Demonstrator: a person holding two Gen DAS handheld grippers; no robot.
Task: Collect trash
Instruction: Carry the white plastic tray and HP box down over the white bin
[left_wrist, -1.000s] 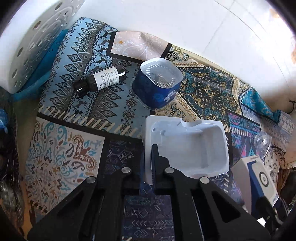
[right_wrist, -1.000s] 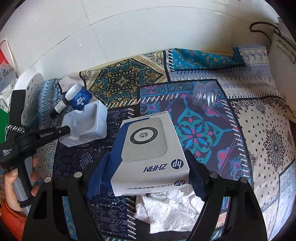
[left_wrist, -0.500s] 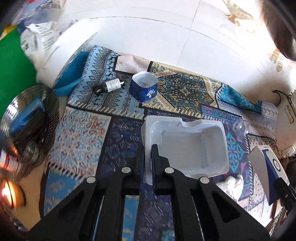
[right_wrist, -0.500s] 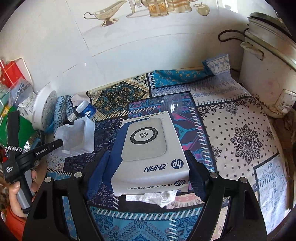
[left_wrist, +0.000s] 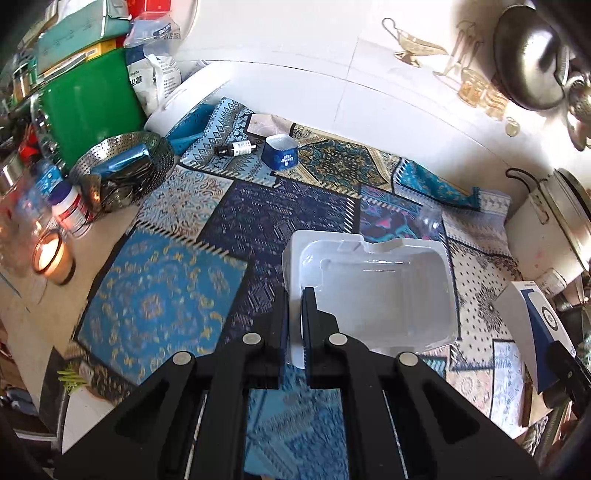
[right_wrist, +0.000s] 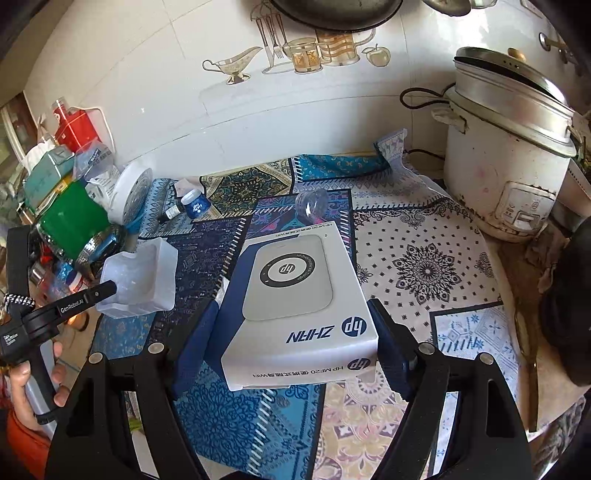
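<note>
left claw (left_wrist: 294, 314) pinched on the wall of a white plastic tray (left_wrist: 373, 291). right claw (right_wrist: 291, 332) clamps a white hp box (right_wrist: 295, 295) by its sides. both are held above the patterned worktop (right_wrist: 424, 266).

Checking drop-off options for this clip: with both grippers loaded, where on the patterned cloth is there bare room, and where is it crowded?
Free: the white dotted patch between the rice cooker and the HP box, and the blue patch near the candle. Crowded: the far-left corner, with the steamer basket, green box, small bottle and blue cup.

Home kitchen: rice cooker (right_wrist: 506, 155), steamer basket (left_wrist: 125, 166), tiled wall (right_wrist: 155, 92), patterned counter cloth (right_wrist: 424, 266)
</note>
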